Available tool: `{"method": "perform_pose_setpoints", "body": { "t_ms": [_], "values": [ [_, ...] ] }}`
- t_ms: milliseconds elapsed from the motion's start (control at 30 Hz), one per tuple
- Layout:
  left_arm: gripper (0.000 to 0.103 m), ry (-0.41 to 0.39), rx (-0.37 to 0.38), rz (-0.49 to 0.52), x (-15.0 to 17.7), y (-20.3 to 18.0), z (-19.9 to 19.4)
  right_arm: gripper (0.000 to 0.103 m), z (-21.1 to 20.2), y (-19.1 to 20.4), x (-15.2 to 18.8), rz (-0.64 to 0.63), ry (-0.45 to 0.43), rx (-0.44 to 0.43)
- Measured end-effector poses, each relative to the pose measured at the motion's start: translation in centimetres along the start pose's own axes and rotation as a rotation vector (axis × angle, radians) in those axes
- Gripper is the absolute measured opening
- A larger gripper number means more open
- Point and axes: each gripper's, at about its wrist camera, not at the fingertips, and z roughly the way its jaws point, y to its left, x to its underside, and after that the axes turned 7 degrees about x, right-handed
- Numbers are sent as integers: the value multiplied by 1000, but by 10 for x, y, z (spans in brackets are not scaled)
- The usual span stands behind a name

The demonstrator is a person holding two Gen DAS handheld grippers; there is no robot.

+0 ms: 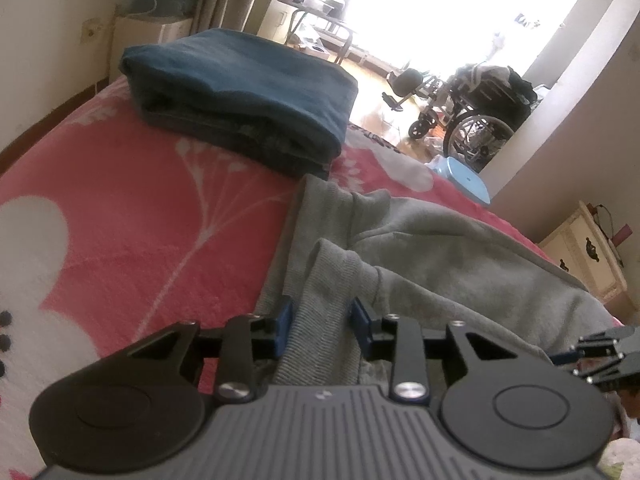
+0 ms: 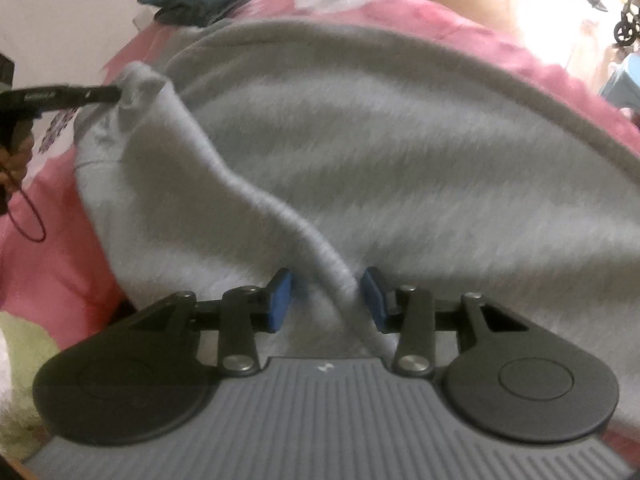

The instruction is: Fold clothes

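No text, label, brand or number is legible in either view. A pale printed mark on the left gripper, seen in the right wrist view, is too blurred to read.

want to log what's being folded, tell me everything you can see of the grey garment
The grey garment looks like soft, fleecy knit with ribbed edging, possibly a sweatshirt. It lies spread and rumpled on the pink flowered blanket, not yet folded, near a folded dark blue pile. The left gripper holds a bunched ribbed part between its blue pads; the right gripper has a ribbed band running between its fingers, which stand slightly apart. That band stretches raised between the two grippers.
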Motion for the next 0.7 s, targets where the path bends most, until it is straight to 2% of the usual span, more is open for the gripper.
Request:
{"method": "perform_pose_setpoints", "body": {
  "t_ms": [33, 67, 100, 200, 367, 533, 700],
  "values": [
    [34, -4, -3, -2, 1, 0, 0, 31, 2, 2, 3, -5, 10, -5],
    [34, -9, -7, -2, 2, 0, 0, 15, 0, 5, 4, -8, 6, 3],
    [34, -17, -11, 0, 3, -1, 0, 6, -1, 8, 5, -12, 2, 11],
    [26, -39, -24, 5, 4, -4, -4, 3, -12, 18, 5, -13, -39, 55],
    [15, -74, 8, -54, 2, -7, -17, 3, -42, 15, -13, 16, -134, 123],
    [11, -135, 56, -114, -8, -15, -25, 3, -70, 7, -34, 40, -214, 182],
    [10, -154, 66, -145, -18, -20, -13, 3, -90, -3, -56, 61, -283, 240]
  ]
}}
